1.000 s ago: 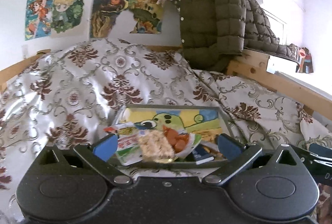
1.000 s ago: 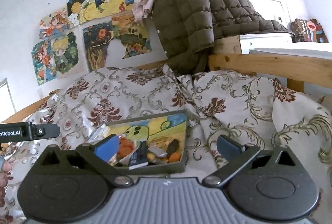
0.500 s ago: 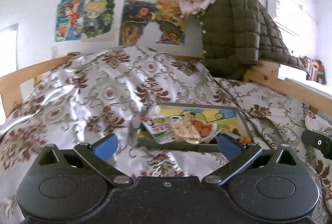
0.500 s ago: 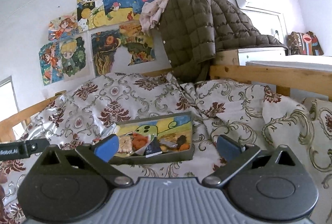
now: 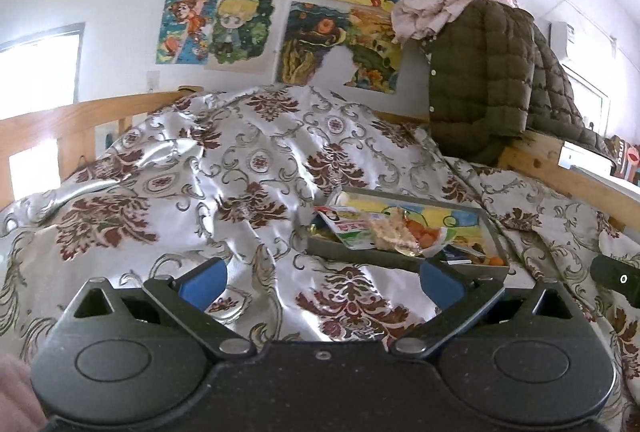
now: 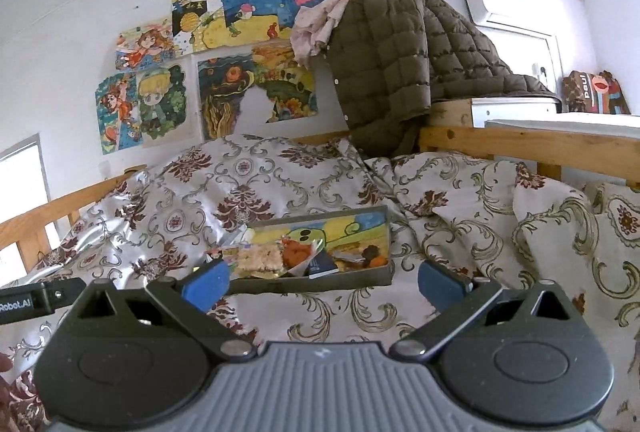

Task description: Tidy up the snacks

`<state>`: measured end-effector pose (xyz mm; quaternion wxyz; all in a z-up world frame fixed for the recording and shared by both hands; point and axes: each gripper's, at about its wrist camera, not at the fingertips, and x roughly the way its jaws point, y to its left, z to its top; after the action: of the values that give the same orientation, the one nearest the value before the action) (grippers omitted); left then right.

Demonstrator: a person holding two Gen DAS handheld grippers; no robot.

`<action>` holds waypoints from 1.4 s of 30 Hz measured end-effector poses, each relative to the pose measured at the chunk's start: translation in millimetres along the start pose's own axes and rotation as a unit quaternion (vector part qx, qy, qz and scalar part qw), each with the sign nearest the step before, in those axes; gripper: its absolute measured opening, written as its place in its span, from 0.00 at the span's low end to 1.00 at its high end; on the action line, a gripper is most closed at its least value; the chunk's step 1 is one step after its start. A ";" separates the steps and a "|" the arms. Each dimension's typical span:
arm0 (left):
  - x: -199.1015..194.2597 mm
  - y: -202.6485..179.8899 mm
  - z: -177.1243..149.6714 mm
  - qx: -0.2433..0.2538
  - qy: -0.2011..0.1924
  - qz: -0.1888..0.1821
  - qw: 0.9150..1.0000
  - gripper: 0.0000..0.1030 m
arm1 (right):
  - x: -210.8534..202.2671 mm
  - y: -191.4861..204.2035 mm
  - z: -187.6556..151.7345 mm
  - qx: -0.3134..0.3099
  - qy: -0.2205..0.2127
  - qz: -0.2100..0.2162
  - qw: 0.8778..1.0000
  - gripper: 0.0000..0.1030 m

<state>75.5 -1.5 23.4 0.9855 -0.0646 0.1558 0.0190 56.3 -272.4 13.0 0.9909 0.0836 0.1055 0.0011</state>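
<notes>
Silvery cloth with dark red flower patterns covered the whole bed [image 5: 248, 168] beneath my two tools, rumpled into folds and ridges. Behind it I saw a white wall hung with painted pictures [image 6: 224, 64], and a brown quilted coat [image 6: 400, 64] draped over the wooden bed frame [image 6: 520, 144], with a pale pink garment [image 5: 432, 12] bunched on top of the coat.

On the cloth sat a shallow grey tray [image 6: 312, 284] with a cartoon picture on its floor. From the left camera the tray [image 5: 360, 252] lay ahead and to the right; from the right camera it lay ahead, between centre and left. Its snacks were heaped toward one end: a white and green packet [image 5: 352, 228] leaning over the tray's edge, a clear bag of pale crackers [image 6: 260, 258], a bag of orange pieces [image 6: 296, 252] touching it, a small dark blue packet [image 6: 322, 264] and a little orange round thing [image 5: 497, 261] near the corner.

My left gripper [image 5: 322, 278] hung above bare cloth, short of the tray, its blue fingertips [image 5: 204, 278] spread wide with nothing between them. My right gripper [image 6: 320, 282] was likewise spread and empty, the tray's near wall showing between its tips [image 6: 438, 286]. At the far left edge of the right view I caught the left tool's dark side.
</notes>
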 end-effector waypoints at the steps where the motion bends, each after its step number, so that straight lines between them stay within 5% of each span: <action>1: -2.5 1.1 -1.3 -0.001 0.000 0.000 1.000 0.99 | -2.4 -0.7 -0.3 0.005 -0.001 -0.002 1.000 1.00; 12: -29.1 8.9 -23.1 -0.034 0.003 0.013 0.999 0.99 | -29.0 -3.8 -8.0 0.037 0.004 -0.012 0.999 1.00; 21: -42.1 2.0 -32.3 -0.008 0.029 0.014 0.999 0.99 | -48.1 2.9 -14.8 0.058 0.022 -0.026 0.998 1.00; 27: -55.9 1.5 -36.4 0.004 0.021 0.019 1.000 0.99 | -46.1 22.4 -18.8 0.012 0.067 -0.063 0.996 1.00; 42: -60.2 2.2 -39.3 0.014 0.027 0.023 0.999 0.99 | -53.5 25.4 -24.5 0.002 0.094 -0.068 0.993 1.00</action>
<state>6.2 -5.6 4.8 0.9810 -0.0476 0.1845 0.0373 -0.8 -244.4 4.7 0.9742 0.0773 0.2039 -0.0588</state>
